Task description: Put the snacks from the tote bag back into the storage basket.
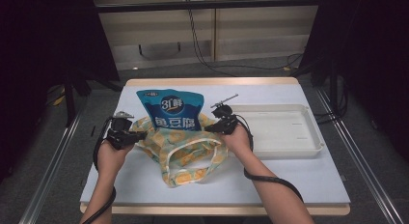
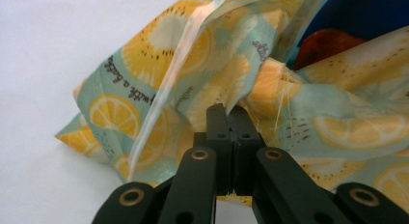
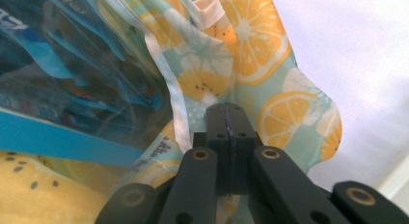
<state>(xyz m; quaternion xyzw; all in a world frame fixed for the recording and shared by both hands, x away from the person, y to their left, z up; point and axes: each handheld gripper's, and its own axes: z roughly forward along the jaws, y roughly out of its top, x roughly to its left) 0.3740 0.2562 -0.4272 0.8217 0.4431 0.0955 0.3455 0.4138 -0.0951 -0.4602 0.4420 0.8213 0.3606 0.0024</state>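
Currently, left hand-held gripper point(image 1: 141, 134): clenched on the cloth of the lemon-print bag point(image 1: 185, 154) at its left side; in the left gripper view the two black jaws are seen pressed together with a fold of the fabric point(image 2: 251, 96) caught at their tips.
Right hand-held gripper point(image 1: 208, 128): clenched on the same bag at its right side; in the right gripper view the jaws are closed flat against each other, with the printed cloth point(image 3: 270, 113) pinched at the tips.
Hands: each gripper is held by one hand, the left hand point(image 1: 113, 154) at the left of the bag and the right hand point(image 1: 239, 137) at its right; both forearms are seen coming in from the near edge.
Lemon-print bag: laid on the worktop point(image 1: 308, 178) between the two grippers, near the middle; its mouth is held apart, and its pale handle loop is draped toward the near side.
Blue snack pouch point(image 1: 172, 110): stood partly inside the bag's mouth at the far side, its upper part raised clear of the cloth; white lettering is shown on its front.
White tray point(image 1: 308, 137): set on the worktop to the right of the bag, just beside the right hand.
Worktop: covered with a pale sheet, with a wooden edge shown at the near and far sides.
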